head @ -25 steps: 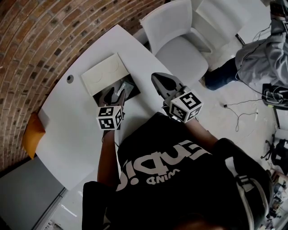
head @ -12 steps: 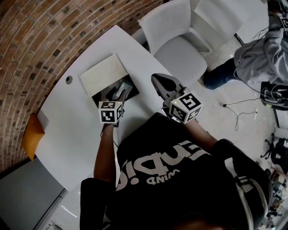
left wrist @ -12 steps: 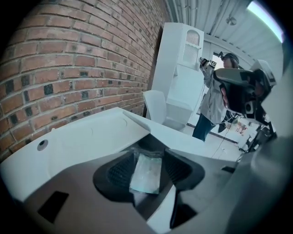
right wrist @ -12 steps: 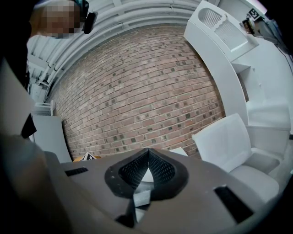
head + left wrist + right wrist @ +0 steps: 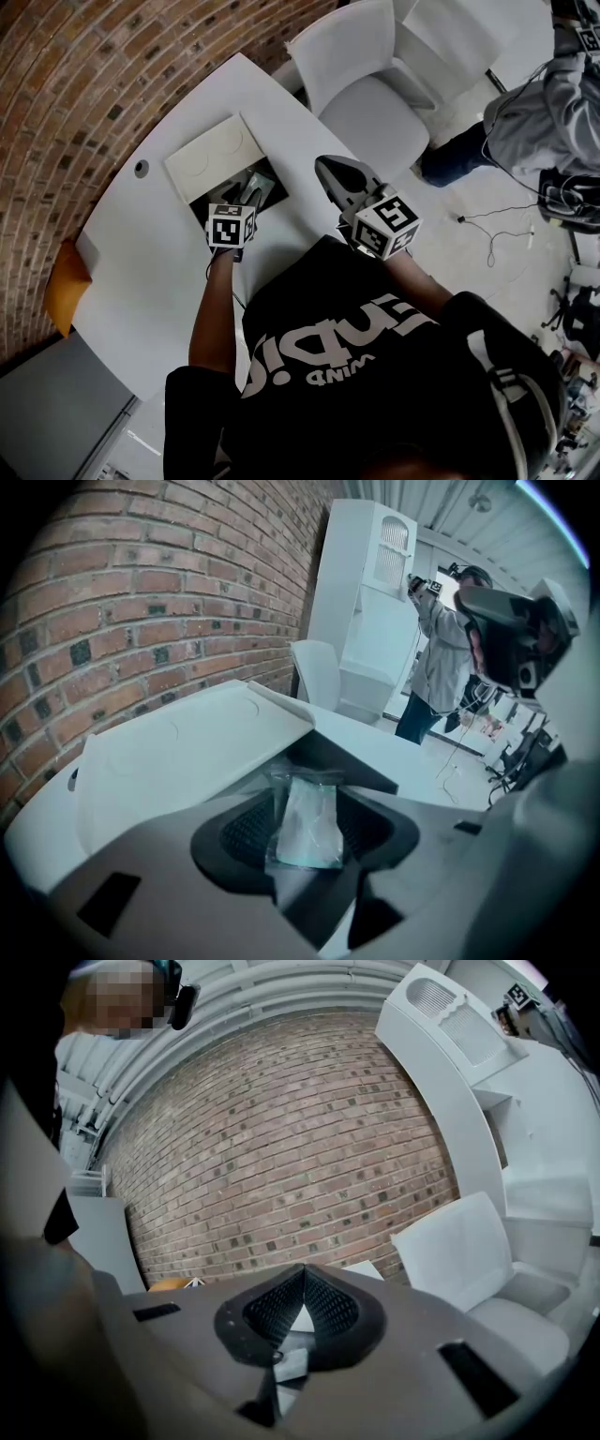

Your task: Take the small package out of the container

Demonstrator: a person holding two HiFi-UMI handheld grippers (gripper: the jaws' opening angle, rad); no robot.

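Clear plastic small package (image 5: pixel 305 822) sits between the left gripper's (image 5: pixel 306 829) fingers (image 5: pixel 246 829), pinched by its lower part. Its upper end sticks out past the fingertips. Just beyond those fingertips is the dark inside of the container (image 5: pixel 349 761), with the open white lid (image 5: pixel 187 752) lying flat to their left.

In the head view the left gripper (image 5: pixel 246 195) is right over the container's dark opening (image 5: pixel 274 190), so the package looks grabbed but not yet clear of the box. I'd call the step in hand the lift-out.

Right gripper (image 5: pixel 330 171) hangs above the surface (image 5: pixel 150 262) to the right of the left fingers, well apart from the container. Its fingers (image 5: pixel 323 1309) are pressed together on nothing, only brick wall and a white chair (image 5: pixel 469 1241) beyond the tips.

Next move, as I judge it: keep the pinch firm and draw the package up and back past the container rim, then over the bare surface. The film is thin and slippery and only partly caught, so it could slide out.
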